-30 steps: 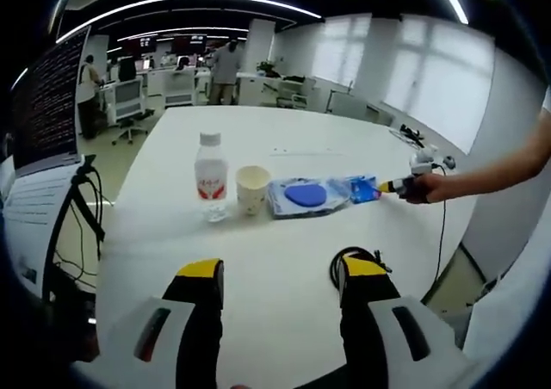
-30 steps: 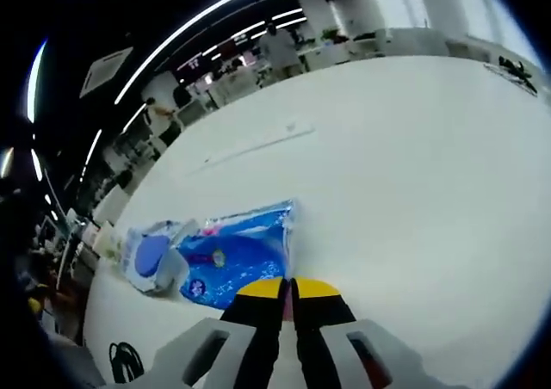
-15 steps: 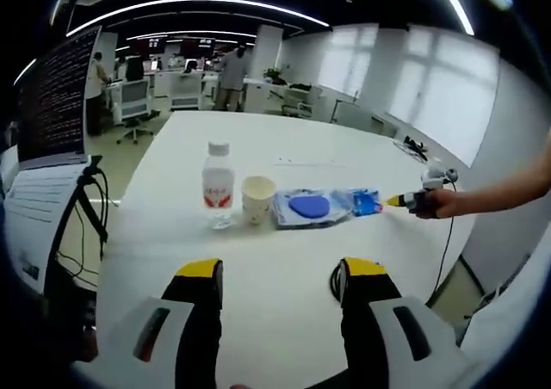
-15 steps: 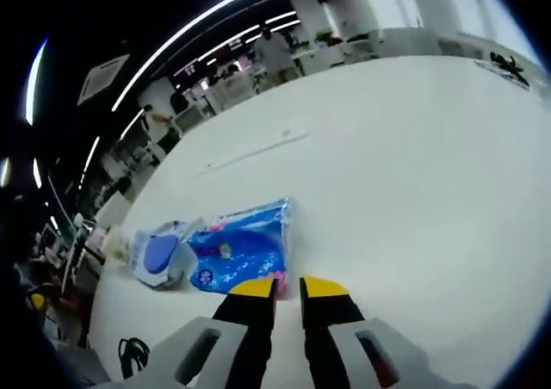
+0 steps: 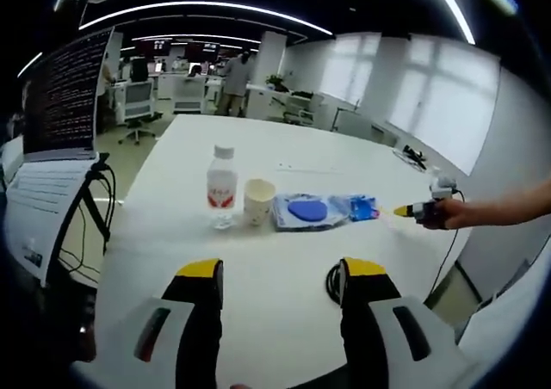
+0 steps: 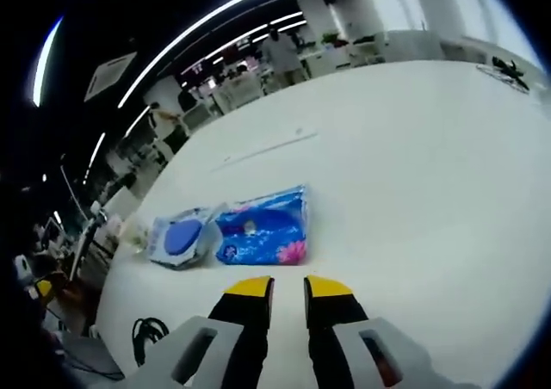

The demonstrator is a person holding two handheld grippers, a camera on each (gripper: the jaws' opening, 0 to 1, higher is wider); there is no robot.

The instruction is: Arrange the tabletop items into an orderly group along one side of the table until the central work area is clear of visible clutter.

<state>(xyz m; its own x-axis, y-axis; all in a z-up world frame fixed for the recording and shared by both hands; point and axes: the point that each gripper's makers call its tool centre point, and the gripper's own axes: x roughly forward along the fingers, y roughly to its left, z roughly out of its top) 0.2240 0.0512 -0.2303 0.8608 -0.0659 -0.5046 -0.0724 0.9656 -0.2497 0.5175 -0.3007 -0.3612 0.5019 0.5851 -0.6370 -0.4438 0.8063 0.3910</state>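
1. A water bottle, paper cup, wipes pouch and blue tissue pack form a left-to-right row at mid-table.
2. The left gripper hangs back, jaws wide apart and empty.
3. The right gripper, jaws slightly parted and empty, sits just beside the tissue pack's right end, nearer.

White table with a bare stretch between the left gripper and a single row of obstacles: water bottle, paper cup, wet-wipe pack and blue tissue pack, set closely side by side. Behind the row the tabletop lies open. A coiled black cable sits at the near edge. The right gripper stands just clear of the tissue pack.
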